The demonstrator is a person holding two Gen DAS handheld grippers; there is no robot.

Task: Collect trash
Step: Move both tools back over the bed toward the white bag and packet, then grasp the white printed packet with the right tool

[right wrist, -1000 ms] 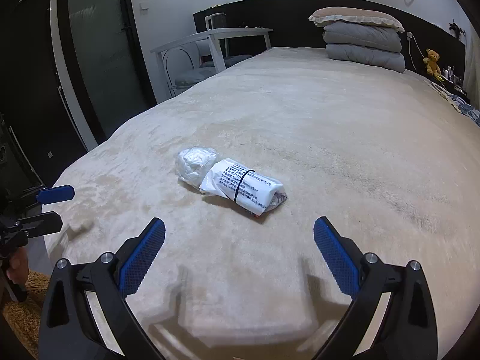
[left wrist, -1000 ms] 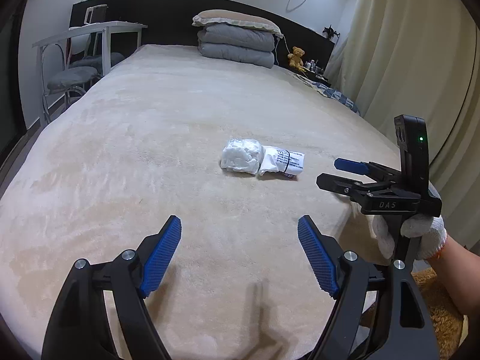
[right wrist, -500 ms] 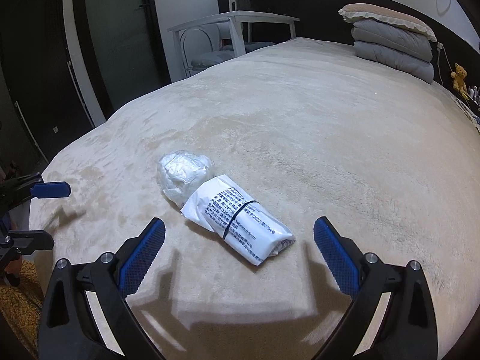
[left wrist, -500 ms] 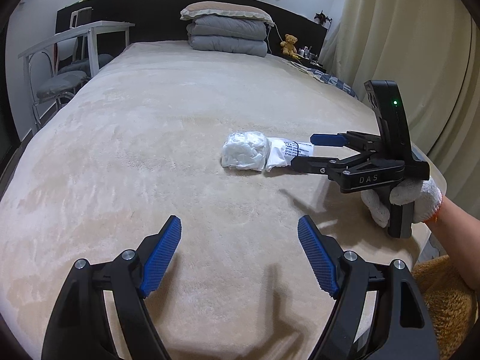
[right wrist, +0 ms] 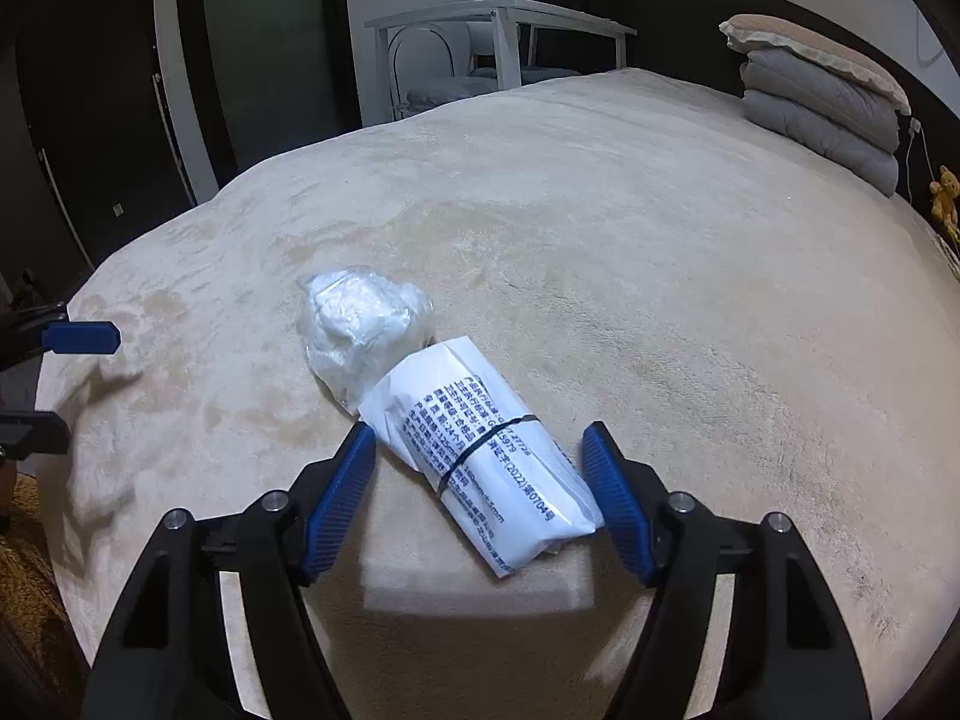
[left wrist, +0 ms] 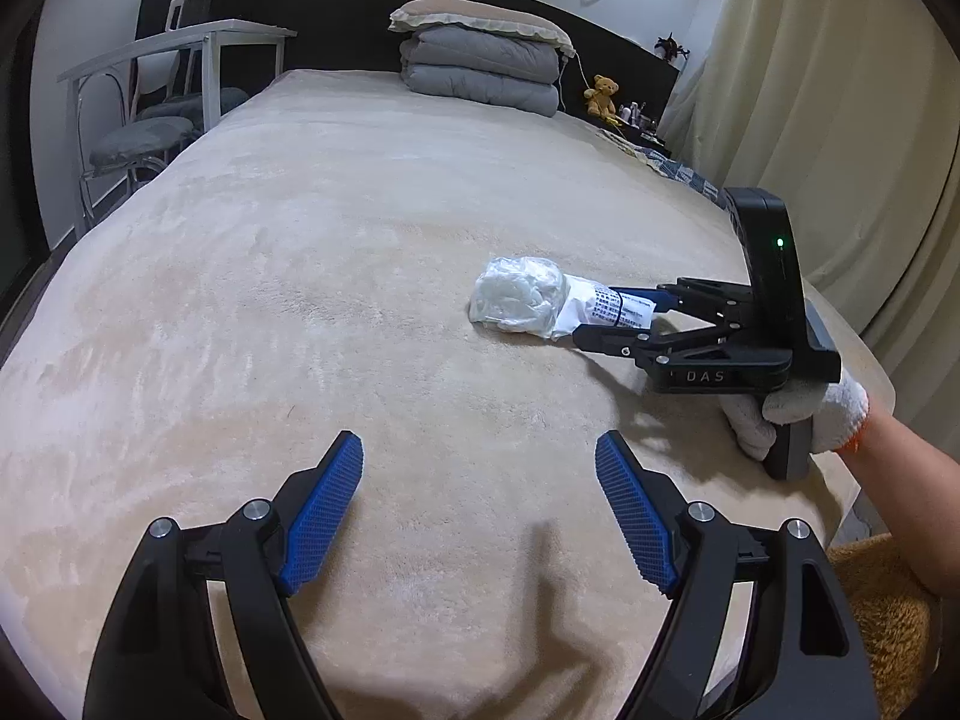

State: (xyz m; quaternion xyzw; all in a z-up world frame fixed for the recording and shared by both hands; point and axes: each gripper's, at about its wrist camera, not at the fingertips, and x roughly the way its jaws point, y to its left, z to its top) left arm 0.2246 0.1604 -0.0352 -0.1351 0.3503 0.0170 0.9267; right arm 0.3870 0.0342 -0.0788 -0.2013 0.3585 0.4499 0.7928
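- Right tool (right wrist: 477,495) straddled the white packet (right wrist: 480,462) at lower centre, its jaws closing, pads not yet pressing.
- Left tool (left wrist: 480,516) hung apart over bare bed (left wrist: 300,276), holding nothing.
- Packet lay on the bed beside a crumpled plastic wad (right wrist: 360,324).

The right gripper (right wrist: 477,462), black with blue ribbed pads, tilts downward, its jaws closing around the white printed wrapped packet (right wrist: 486,462), a gap showing on both sides. A white-gloved right hand (left wrist: 798,414) grips its handle. The left gripper (left wrist: 480,480), well short of that packet, stands open and empty.
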